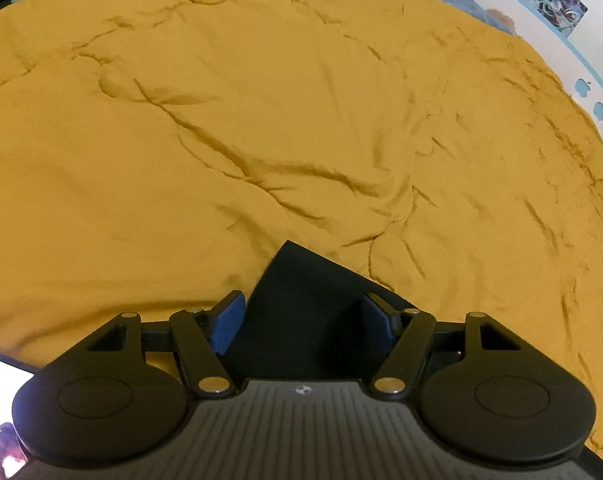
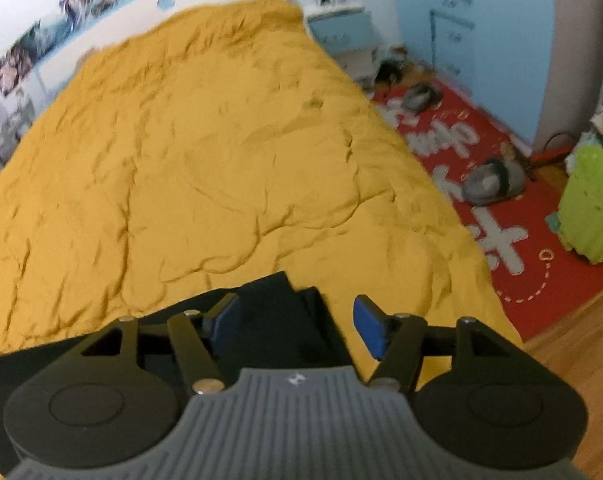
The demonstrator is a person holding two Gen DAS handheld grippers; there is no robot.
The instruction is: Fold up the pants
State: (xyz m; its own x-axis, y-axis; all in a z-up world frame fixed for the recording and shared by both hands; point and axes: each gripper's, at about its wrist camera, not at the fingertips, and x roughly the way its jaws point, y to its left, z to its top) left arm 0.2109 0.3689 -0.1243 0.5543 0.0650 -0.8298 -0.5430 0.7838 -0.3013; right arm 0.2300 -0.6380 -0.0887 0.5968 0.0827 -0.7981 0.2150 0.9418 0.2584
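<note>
Black pants [image 1: 301, 292] lie on a mustard yellow bedspread [image 1: 261, 120] near its front edge. In the left wrist view a pointed corner of the pants sticks out between the blue pads. My left gripper [image 1: 303, 320] is open, its jaws wide apart over that corner. In the right wrist view the pants [image 2: 277, 312] stretch from the lower left to between the fingers, with a folded edge showing. My right gripper [image 2: 297, 320] is open above that end of the pants. Whether either gripper touches the cloth cannot be told.
The wrinkled bedspread [image 2: 201, 152] covers the whole bed. Right of the bed are a red rug [image 2: 501, 200] with slippers [image 2: 489, 184], a green bin [image 2: 593, 212] and a wooden floor. A blue nightstand [image 2: 341, 36] stands at the far corner.
</note>
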